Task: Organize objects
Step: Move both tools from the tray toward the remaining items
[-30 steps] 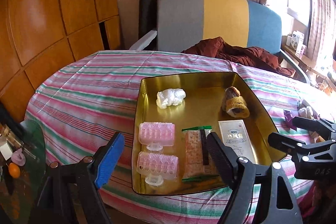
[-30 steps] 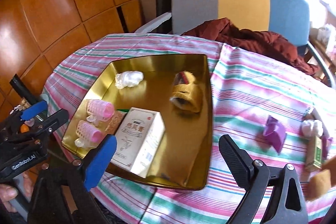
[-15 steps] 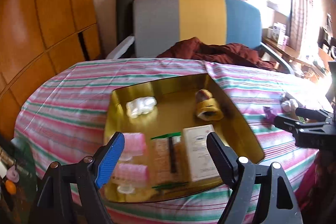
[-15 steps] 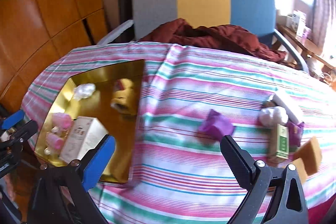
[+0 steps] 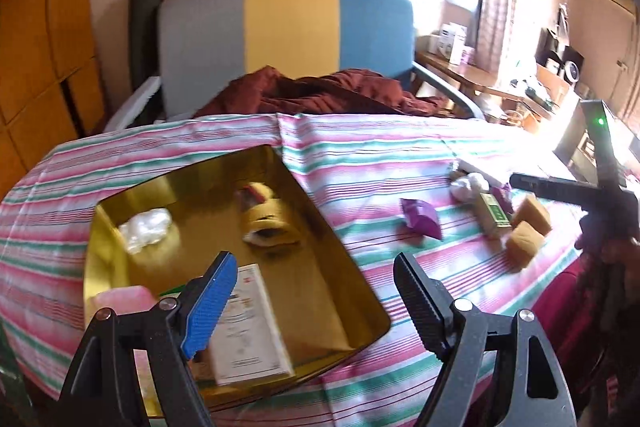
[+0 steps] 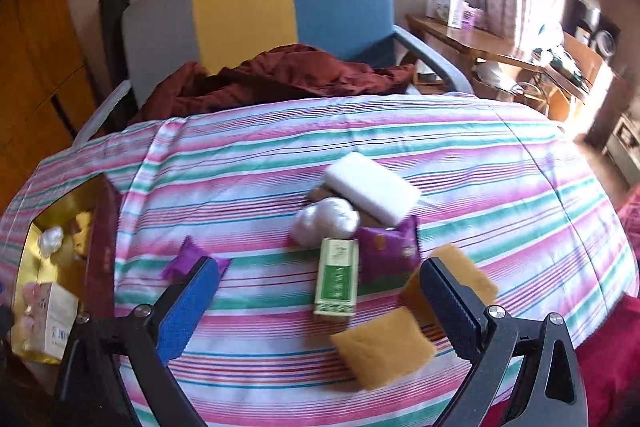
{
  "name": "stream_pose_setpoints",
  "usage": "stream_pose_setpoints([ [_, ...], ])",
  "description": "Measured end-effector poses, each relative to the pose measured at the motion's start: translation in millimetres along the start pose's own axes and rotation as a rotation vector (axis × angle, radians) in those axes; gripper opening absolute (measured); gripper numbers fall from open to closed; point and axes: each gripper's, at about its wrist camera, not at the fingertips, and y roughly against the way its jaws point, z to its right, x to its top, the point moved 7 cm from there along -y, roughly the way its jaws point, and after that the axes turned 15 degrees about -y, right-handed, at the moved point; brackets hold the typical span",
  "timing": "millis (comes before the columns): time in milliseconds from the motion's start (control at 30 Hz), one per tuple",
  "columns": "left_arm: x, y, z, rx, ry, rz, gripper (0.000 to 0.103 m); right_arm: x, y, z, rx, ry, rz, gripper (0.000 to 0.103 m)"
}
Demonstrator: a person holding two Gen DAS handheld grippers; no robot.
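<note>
Two grippers hang over a round surface [image 6: 460, 155] draped in a pink, green and white striped cloth, each with its fingers spread wide and nothing between them. Behind it stands a chair [image 5: 288, 27] with a grey, yellow and blue back and a dark red garment [image 6: 280, 75] heaped on the seat.

On the left side of the surface sits a gold tray [image 5: 352, 267]. The left wrist view looks straight into it: a white flat box [image 5: 248, 315] with blurred, unreadable print, a yellow-brown roll [image 5: 266, 223], a crumpled clear wrapper [image 5: 146, 227] and a pink piece [image 5: 120, 297] at the near edge. The right wrist view catches only a sliver of that tray at its left border, though it shows a barcode on the box's end.

The loose items lie well apart from the tray, on the right side. The right wrist view shows them plainly: a white block [image 6: 372, 187], a white ball [image 6: 324, 221] touching it, a green and white box [image 6: 336, 277] with writing too blurred to read, a purple packet [image 6: 386, 251] just beside that box, two tan sponges [image 6: 384, 351] and a second purple packet [image 6: 188, 259] by the blue finger pad. The left gripper [image 5: 308, 301] hovers above the tray's near right corner; the right gripper [image 6: 316, 301] hovers over the green box and sponges.
</note>
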Motion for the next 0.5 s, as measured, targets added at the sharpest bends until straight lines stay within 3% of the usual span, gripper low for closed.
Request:
stream_pose_setpoints([
  [200,16,-22,38,-0.077,-0.056,-0.032,0.082,29,-13,73,-0.062,-0.209,0.054,0.102],
  [267,21,-31,49,-0.100,-0.071,-0.049,0.082,27,-21,89,-0.069,-0.286,0.029,0.102],
  [500,33,-74,88,-0.172,-0.117,-0.132,0.082,27,-22,94,-0.019,-0.354,0.023,0.102],
])
